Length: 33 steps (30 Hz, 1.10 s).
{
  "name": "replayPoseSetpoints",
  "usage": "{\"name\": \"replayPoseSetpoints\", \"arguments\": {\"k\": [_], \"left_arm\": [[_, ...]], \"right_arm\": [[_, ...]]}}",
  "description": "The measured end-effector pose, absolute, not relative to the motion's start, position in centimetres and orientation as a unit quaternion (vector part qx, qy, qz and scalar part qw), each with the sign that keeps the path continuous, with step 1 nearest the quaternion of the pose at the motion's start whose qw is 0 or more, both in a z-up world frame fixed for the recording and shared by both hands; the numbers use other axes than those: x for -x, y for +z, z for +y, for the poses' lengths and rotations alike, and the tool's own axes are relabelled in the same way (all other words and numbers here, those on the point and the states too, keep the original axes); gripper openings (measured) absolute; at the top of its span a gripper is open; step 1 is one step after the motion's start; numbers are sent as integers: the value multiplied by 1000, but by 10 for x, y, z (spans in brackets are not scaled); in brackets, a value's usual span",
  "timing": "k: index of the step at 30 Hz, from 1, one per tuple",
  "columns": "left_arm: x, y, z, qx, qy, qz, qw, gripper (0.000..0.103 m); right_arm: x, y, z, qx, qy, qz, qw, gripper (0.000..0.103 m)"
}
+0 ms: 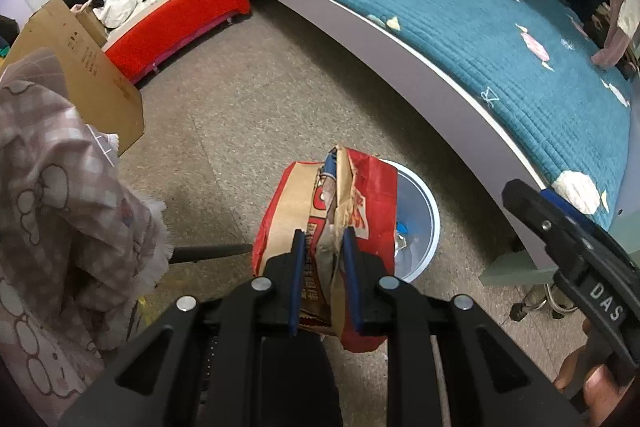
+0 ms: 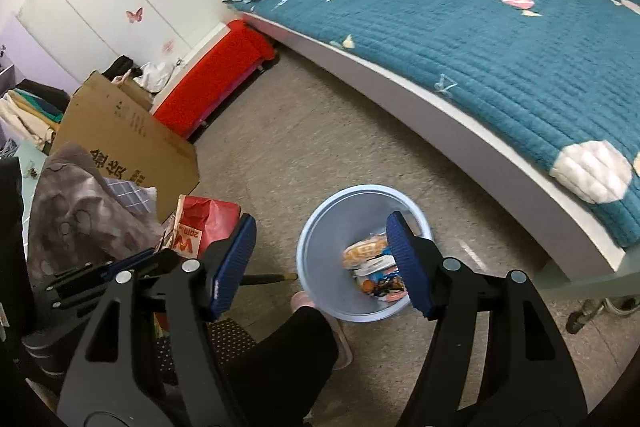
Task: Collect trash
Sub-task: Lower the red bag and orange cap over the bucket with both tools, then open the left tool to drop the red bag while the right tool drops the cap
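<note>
A: What are we holding?

B: Our left gripper (image 1: 322, 275) is pinching a crumpled paper bag (image 1: 332, 223), light and crushable, by its folded middle.

A: And the right gripper (image 2: 320, 259)?

B: Spread, empty, hovering above the blue bin (image 2: 320, 227) at twelve o'clock.

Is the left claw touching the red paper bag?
Touching. In the left wrist view, the left claw has both blue pads pressed against the crumpled red paper bag, pinching it above the blue bin.
</note>
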State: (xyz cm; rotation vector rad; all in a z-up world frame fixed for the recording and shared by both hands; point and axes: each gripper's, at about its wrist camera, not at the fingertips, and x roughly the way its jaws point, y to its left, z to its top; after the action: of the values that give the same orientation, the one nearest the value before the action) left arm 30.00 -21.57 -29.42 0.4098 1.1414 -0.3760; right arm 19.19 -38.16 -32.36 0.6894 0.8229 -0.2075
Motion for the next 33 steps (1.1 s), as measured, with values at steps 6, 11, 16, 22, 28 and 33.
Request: {"name": "replayPoseSetpoints", "arguments": {"k": [6,11,16,22,28,33], "left_arm": [[-301,-292,-232,-196,-186,529,805,19],[-304,-283,-242,-185,-205,515,811,22],[-304,-279,-250,-193,-210,489,824,58],[-300,-274,-243,-194,-190,490,828,77],[-282,-253,-223,-185,-182,478,839,77],[-264,-224,-204,-173,-175,453,857,79]], "right_arm": [[-184,-315,-386,-329,-115,371,861,67],[-169,-302,-391,-329,-142,326,875,69],[-159,-299,-394,-338,-153,311,875,70],[-155,-295,-389,-341,-146,317,873,70],[-151,-280,-374,-337,-125,321,876,70],[-142,-257,-357,-325,-102,311,887,71]]}}
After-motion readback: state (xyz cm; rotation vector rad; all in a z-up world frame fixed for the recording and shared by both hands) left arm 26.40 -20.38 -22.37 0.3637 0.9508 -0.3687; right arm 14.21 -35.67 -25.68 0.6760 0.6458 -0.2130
